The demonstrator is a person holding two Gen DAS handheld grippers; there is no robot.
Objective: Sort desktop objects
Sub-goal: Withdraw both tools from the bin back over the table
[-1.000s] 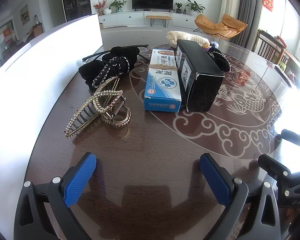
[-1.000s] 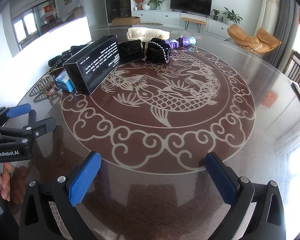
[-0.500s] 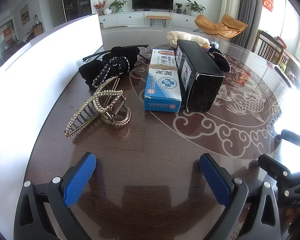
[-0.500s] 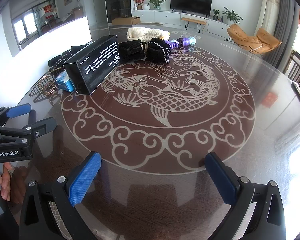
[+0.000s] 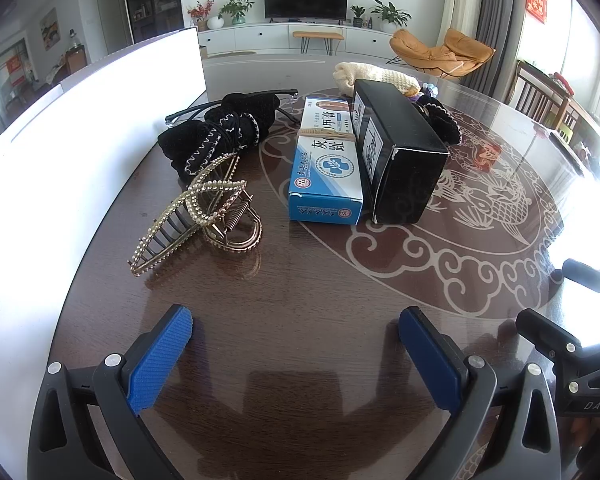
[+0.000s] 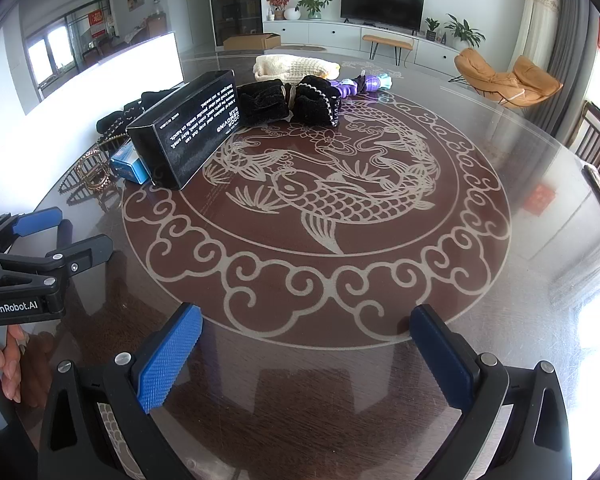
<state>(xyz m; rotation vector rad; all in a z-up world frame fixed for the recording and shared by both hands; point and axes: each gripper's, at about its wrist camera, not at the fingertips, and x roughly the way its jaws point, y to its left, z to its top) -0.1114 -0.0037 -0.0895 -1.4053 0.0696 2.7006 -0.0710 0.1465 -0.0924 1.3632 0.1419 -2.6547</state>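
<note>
Left wrist view: left tongs [image 5: 296,354] spread apart, nothing between them, low over the dark worktop [image 5: 300,312]. Landmark: black box [image 5: 398,148]. Blue medicine box [image 5: 326,172] lies touching its left side; gold pearl hair claw [image 5: 198,216] further left, well ahead of the tongs; black velvet scrunchie [image 5: 224,132] behind the claw, with eyeglasses [image 5: 228,102] partly hidden behind it. Cream knitted item [image 5: 374,74] beyond the box, mostly cut off by it.

Right wrist view: right tongs [image 6: 306,354] also apart, empty. Black box [image 6: 188,126] far ahead-left; second black scrunchie [image 6: 292,100] just right of it; purple item [image 6: 360,85] past that, too small to identify. Blue box largely hidden.
</note>
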